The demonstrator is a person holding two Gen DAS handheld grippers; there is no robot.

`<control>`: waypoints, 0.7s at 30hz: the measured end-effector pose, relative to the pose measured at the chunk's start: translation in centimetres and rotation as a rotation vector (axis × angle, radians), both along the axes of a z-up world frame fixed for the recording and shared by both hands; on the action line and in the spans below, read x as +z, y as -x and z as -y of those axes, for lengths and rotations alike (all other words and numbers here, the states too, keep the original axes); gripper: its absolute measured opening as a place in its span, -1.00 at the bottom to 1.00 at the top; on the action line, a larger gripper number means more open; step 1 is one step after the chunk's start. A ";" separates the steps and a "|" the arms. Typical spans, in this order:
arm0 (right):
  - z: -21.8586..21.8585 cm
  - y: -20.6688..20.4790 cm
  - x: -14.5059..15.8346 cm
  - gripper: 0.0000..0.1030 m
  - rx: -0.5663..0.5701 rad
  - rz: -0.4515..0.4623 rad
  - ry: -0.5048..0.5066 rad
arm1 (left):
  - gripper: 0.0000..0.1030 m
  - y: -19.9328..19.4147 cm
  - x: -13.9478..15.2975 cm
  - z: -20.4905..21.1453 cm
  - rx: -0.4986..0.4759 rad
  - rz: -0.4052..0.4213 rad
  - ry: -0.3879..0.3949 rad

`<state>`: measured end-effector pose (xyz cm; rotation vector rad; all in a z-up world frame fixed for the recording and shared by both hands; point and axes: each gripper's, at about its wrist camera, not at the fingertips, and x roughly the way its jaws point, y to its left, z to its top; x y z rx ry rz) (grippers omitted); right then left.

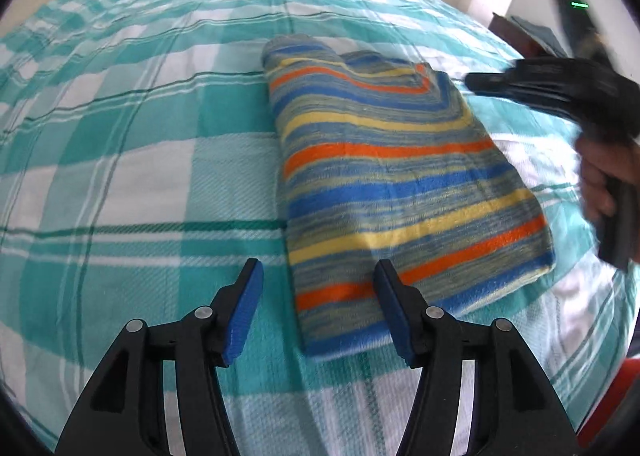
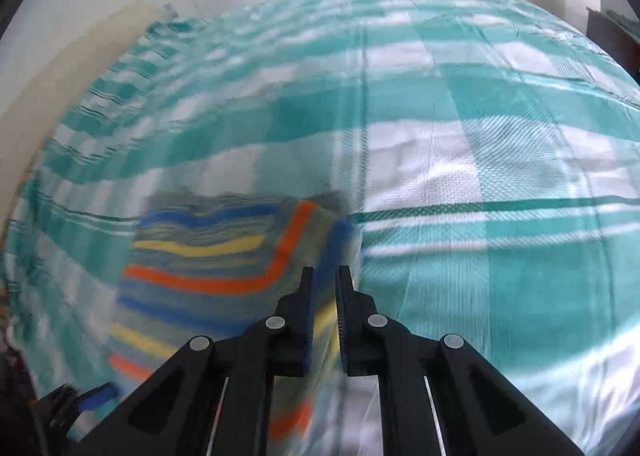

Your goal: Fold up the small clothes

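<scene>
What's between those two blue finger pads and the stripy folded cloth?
Nothing: in the left wrist view the open left gripper hangs over the striped cloth's near edge and checked bedspread.

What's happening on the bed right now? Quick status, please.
Left tool open, empty, at the near edge of the striped garment. Right tool nearly shut, nothing between its pads. Garment lies folded on the checked bedspread. Nothing in the way.

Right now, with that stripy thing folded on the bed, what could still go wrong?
Two risks, both guesses. The left gripper hangs open right over the near corner of the striped garment; lowering or closing it could snag that corner and pull the fold apart. The right gripper, jaws nearly closed with nothing between them, is close to the garment's far edge and looks motion-blurred; a brush there could drag the top layer askew on the checked bedcover.
</scene>
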<state>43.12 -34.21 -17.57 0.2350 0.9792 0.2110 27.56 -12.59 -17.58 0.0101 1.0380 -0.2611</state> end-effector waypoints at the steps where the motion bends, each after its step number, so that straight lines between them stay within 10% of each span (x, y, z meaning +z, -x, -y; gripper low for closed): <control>1: -0.1 1.5 1.0 -0.79 0.027 0.018 -0.033 | 0.23 0.1 -0.1 0.3 0.005 -0.002 -0.007; 6: -2.3 9.0 0.5 -0.79 0.143 -0.023 -0.147 | 0.32 1.2 -0.2 -0.3 0.043 -0.033 -0.016; 11: -0.8 15.7 -2.3 -0.72 0.018 -0.074 -0.136 | 0.71 4.9 1.7 -2.4 0.097 -0.007 -0.086; 15: -1.6 21.3 0.7 0.27 -0.060 0.029 -0.093 | 0.81 7.0 1.2 -3.2 0.126 -0.005 -0.127; 21: -4.4 24.7 0.0 0.57 -0.073 0.063 0.126 | 0.96 7.5 -2.6 -3.8 0.169 -0.013 -0.191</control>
